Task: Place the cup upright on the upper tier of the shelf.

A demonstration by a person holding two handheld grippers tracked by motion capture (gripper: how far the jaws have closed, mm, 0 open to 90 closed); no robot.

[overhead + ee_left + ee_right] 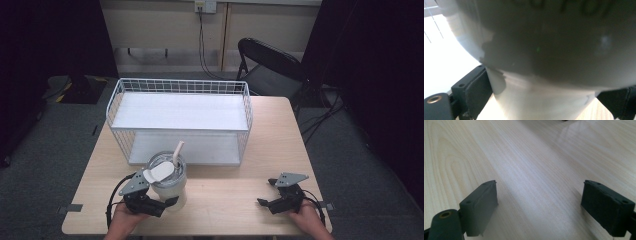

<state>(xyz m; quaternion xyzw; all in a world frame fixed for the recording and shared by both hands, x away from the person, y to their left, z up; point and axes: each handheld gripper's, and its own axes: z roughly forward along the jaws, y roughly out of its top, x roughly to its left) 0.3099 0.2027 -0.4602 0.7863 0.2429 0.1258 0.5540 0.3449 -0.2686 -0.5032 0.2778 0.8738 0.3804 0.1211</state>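
Tumbler (167, 185) clenched low on its narrow base by left claw (167, 202); right claw (267, 196) released at 3 o'clock, idle. Lift to be kept vertical; straw (178, 150) kept clear of wire rack (180, 120) at 12.

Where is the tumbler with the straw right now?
In the high view the tumbler stands near the table's front left, just before the white wire shelf, between the left gripper's jaws.

No legible text or labels
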